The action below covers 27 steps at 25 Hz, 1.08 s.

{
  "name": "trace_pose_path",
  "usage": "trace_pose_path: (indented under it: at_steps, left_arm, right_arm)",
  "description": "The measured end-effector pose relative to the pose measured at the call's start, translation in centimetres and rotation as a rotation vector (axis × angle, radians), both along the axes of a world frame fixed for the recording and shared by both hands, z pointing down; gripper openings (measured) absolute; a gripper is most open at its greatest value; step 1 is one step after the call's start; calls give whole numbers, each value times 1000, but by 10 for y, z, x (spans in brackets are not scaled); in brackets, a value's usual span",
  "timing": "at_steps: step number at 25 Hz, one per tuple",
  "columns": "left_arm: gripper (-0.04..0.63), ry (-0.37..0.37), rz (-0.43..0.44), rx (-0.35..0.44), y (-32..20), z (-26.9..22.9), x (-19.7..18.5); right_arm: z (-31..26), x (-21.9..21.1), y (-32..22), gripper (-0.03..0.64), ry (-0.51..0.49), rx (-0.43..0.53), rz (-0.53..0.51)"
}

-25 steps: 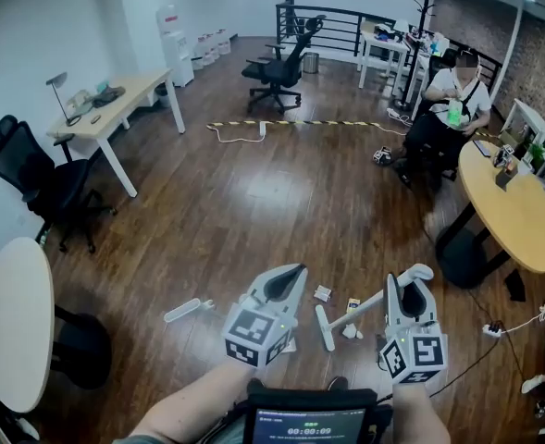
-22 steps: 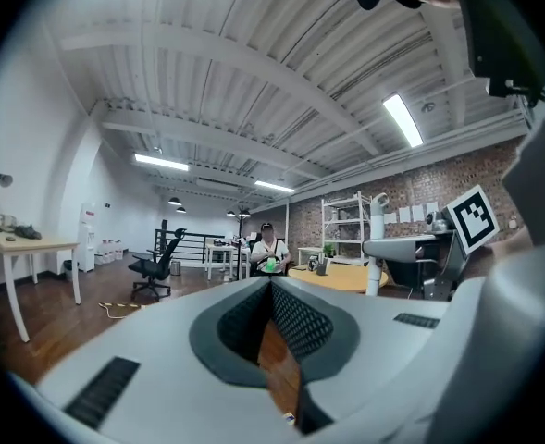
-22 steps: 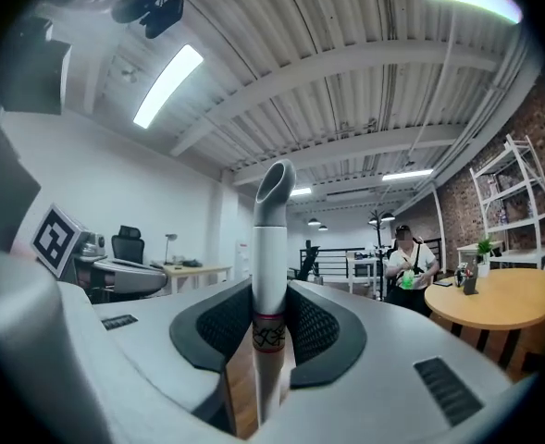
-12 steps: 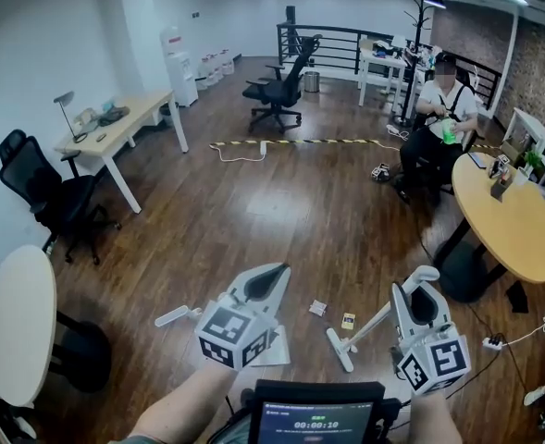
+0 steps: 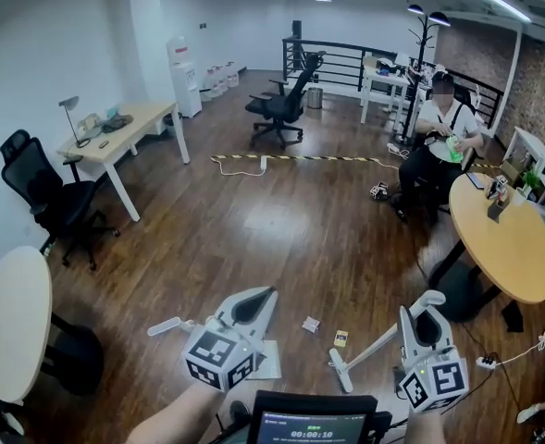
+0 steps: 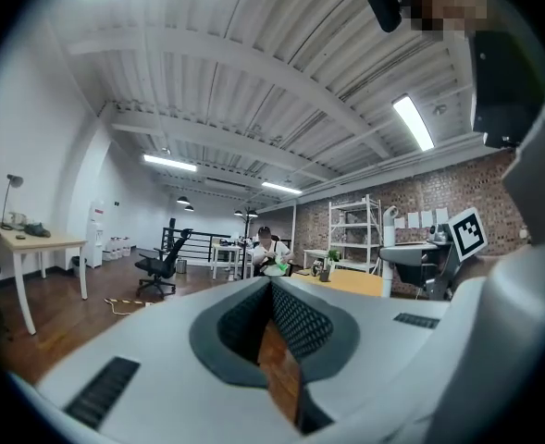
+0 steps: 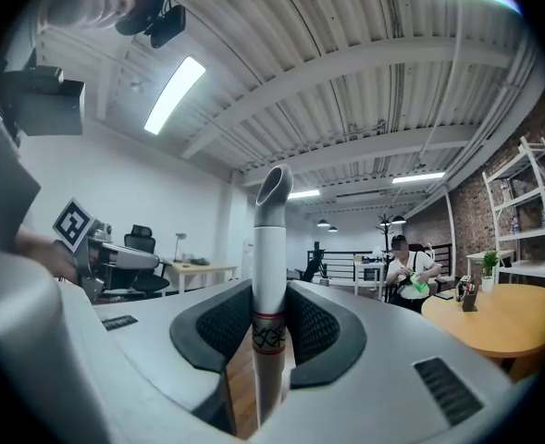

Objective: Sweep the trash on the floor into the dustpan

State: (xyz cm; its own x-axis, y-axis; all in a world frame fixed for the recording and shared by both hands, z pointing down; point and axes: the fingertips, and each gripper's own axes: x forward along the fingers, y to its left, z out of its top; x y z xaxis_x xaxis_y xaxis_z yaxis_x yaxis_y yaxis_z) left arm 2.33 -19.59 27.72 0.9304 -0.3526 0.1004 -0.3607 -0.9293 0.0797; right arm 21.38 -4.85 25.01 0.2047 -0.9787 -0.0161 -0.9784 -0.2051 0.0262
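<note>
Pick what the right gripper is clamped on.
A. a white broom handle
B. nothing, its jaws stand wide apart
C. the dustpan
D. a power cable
A: in the right gripper view, the right gripper has its jaws closed on the white broom handle, which rises upright between the pads.

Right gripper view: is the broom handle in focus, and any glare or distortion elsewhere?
Right gripper view: the white tubular broom handle is sharp, black fisheye corners, ceiling strip light blown out. Left gripper view: same dark vignette, bowed ceiling beams. Head view: lamp glare on the glossy brown wooden floor, white wall curves.
</note>
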Motion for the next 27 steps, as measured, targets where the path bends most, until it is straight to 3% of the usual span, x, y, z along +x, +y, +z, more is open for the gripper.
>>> trace_pose_path:
  at_steps: [21, 27]
  left_arm:
    - [5, 40, -8, -10, -15, -3, -8]
    - [6, -8, -6, 25, -25, 0, -6]
  right_arm:
    - [-14, 1, -12, 126, -15, 50, -4]
    - [-17, 5, -18, 126, -16, 51, 8]
